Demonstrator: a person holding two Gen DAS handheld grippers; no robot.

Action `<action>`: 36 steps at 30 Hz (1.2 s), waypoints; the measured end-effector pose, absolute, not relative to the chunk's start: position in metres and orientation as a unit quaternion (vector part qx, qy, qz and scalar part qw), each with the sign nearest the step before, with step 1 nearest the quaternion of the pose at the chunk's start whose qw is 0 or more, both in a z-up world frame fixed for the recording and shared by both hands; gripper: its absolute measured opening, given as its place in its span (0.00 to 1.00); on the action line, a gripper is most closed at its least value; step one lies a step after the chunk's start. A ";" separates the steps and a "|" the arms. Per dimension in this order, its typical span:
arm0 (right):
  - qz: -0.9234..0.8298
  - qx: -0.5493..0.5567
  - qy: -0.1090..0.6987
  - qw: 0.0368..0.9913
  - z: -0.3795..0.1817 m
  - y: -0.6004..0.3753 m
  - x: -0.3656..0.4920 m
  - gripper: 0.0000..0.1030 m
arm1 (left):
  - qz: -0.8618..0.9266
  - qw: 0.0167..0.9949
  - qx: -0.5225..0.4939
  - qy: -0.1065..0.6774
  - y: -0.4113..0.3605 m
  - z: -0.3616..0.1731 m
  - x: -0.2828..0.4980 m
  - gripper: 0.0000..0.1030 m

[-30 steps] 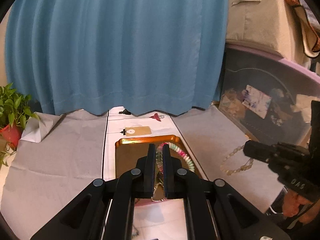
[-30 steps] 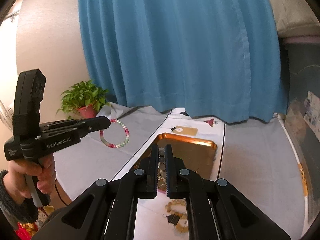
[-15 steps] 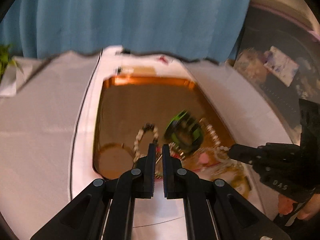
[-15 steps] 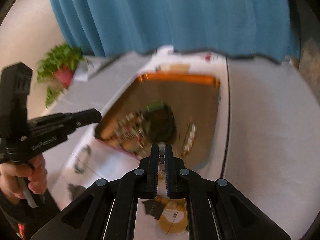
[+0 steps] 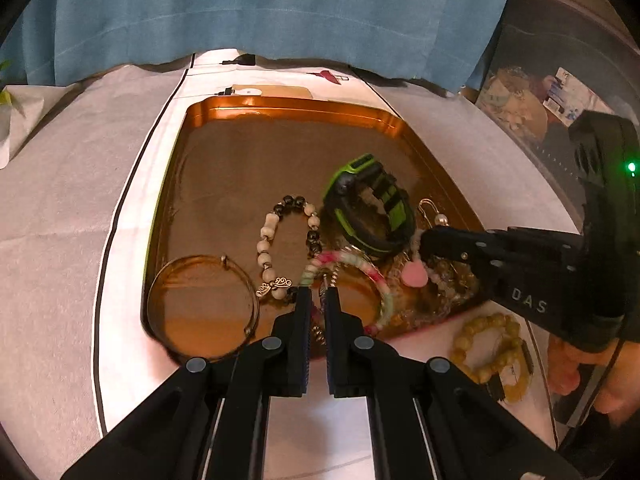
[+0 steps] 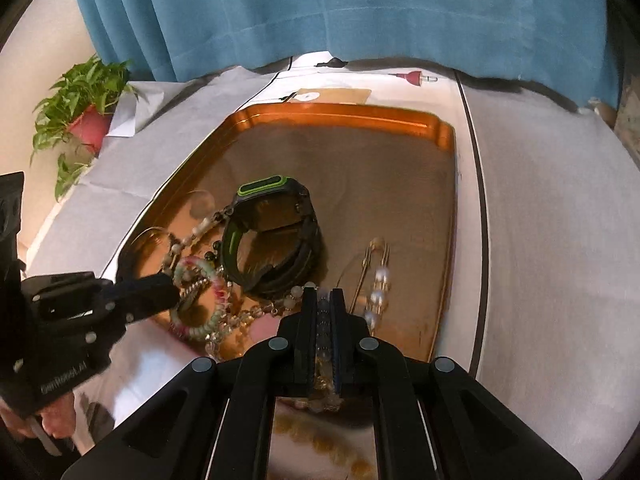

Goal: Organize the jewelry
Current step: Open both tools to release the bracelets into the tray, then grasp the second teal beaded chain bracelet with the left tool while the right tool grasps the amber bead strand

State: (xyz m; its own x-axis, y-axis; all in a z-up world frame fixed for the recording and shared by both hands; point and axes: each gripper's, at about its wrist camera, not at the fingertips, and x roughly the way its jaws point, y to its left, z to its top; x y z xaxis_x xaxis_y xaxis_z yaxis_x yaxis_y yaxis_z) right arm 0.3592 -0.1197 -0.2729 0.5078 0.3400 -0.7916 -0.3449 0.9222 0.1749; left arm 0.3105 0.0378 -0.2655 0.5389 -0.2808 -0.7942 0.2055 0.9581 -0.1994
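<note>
**Both grippers down at the tray, each carrying a bracelet**

Since a second ago both have dropped from curtain height to the tray's (image 5: 288,104) near edge; left gripper (image 5: 317,300) clamps the pink-green bracelet (image 5: 372,272), now lying in the tray; right gripper (image 6: 323,300) pinches the clear bead strand (image 6: 322,320); release looks next; the watch (image 6: 272,236), bangle (image 5: 200,304) and pearl pin (image 6: 378,276) crowd beyond; yellow beads (image 5: 492,352) lie outside

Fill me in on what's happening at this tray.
A person holds a gripper in each hand over a copper tray of jewelry. The left gripper is shut on a pink-and-green bead bracelet; the right gripper is shut on a strand of clear beads. A black-and-green watch already lies in the tray.
</note>
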 end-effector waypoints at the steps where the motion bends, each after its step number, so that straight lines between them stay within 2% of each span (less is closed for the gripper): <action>1: 0.194 -0.005 0.454 0.869 -0.272 -0.119 0.363 0.06 | -0.131 0.875 -0.044 0.464 0.039 -0.266 0.314 0.05; 6: 0.189 -0.019 0.463 0.866 -0.267 -0.116 0.382 0.10 | -0.098 0.870 -0.057 0.481 0.044 -0.267 0.324 0.05; 7: 0.193 -0.023 0.460 0.866 -0.263 -0.115 0.380 0.12 | -0.098 0.868 -0.057 0.483 0.043 -0.263 0.323 0.08; 9: 0.206 -0.021 0.444 0.872 -0.252 -0.117 0.369 0.17 | -0.096 0.874 -0.049 0.473 0.041 -0.253 0.315 0.26; 10: 0.208 -0.017 0.438 0.874 -0.247 -0.119 0.364 0.28 | -0.090 0.880 -0.039 0.465 0.039 -0.246 0.309 0.47; 11: 0.211 -0.009 0.432 0.877 -0.241 -0.122 0.356 0.44 | -0.088 0.884 -0.034 0.458 0.038 -0.241 0.304 0.60; 12: 0.210 0.001 0.424 0.881 -0.235 -0.126 0.347 0.53 | -0.089 0.887 -0.032 0.451 0.036 -0.235 0.298 0.62; 13: 0.207 0.009 0.417 0.885 -0.231 -0.129 0.340 0.68 | -0.091 0.890 -0.029 0.446 0.035 -0.228 0.292 0.62; 14: 0.201 0.019 0.409 0.890 -0.226 -0.134 0.330 0.75 | -0.092 0.892 -0.028 0.443 0.034 -0.222 0.285 0.64; 18: 0.200 0.034 0.392 0.897 -0.212 -0.144 0.296 0.77 | -0.097 0.897 -0.026 0.430 0.032 -0.199 0.256 0.69; 20: 0.193 0.024 0.385 0.902 -0.205 -0.145 0.280 0.84 | -0.096 0.900 -0.021 0.425 0.033 -0.191 0.241 0.73; 24: 0.181 0.014 0.371 0.911 -0.190 -0.154 0.239 0.91 | -0.078 0.906 -0.023 0.416 0.048 -0.176 0.205 0.81; 26: 0.168 0.006 0.360 0.918 -0.184 -0.158 0.215 1.00 | -0.076 0.905 -0.026 0.417 0.055 -0.173 0.187 0.84; 28: 0.168 -0.010 0.357 0.919 -0.182 -0.161 0.197 1.00 | -0.064 0.907 -0.017 0.416 0.063 -0.171 0.165 0.87; 32: 0.189 -0.035 0.344 0.919 -0.180 -0.168 0.153 1.00 | -0.042 0.912 -0.043 0.406 0.080 -0.176 0.130 1.00; 36: 0.221 -0.023 0.334 0.916 -0.181 -0.174 0.119 1.00 | -0.086 0.906 -0.047 0.411 0.086 -0.185 0.108 1.00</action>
